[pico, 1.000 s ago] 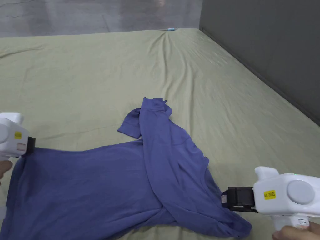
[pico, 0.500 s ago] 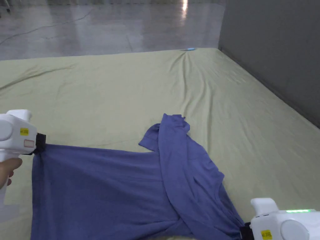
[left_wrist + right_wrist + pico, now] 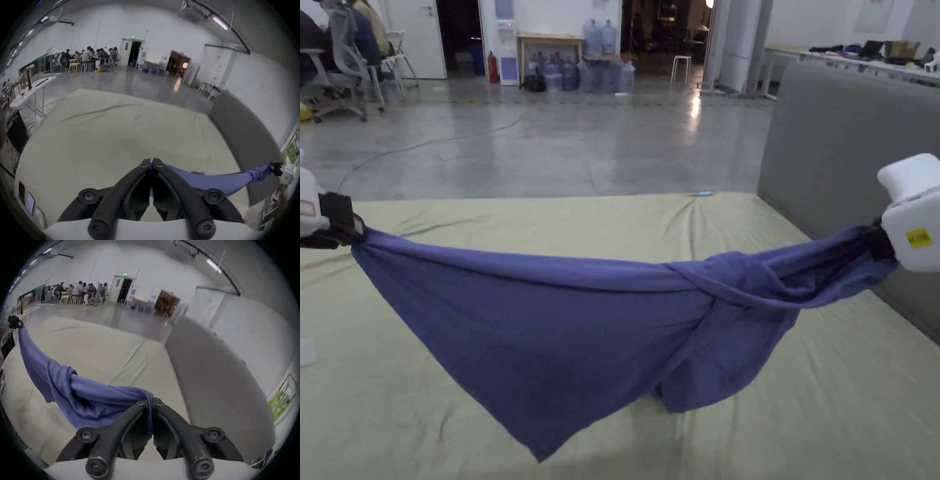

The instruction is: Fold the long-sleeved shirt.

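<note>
So the blue long-sleeved shirt of thin soft fabric [image 3: 562, 325] is up in the air, strung between the two tongs like a hammock above the big bed covered in a pale green sheet [image 3: 831, 406]; the left tongs [image 3: 151, 162] are clenched on one end of the cloth, jaws pressed together with a sliver of blue between them; the right tongs [image 3: 148, 402] are clamped on a bunched-up wad of fabric at the other end; the top edge runs fairly taut from one side to the other, with a twisted knotty bit nearer the right tongs; the rest sags down in a wide triangle, its lowest tip hanging close over the sheet, can't tell if it touches; grey padded wall [image 3: 850, 144] runs along the bed's right side; water jugs [image 3: 600, 69] way back across the shiny floor.
</note>
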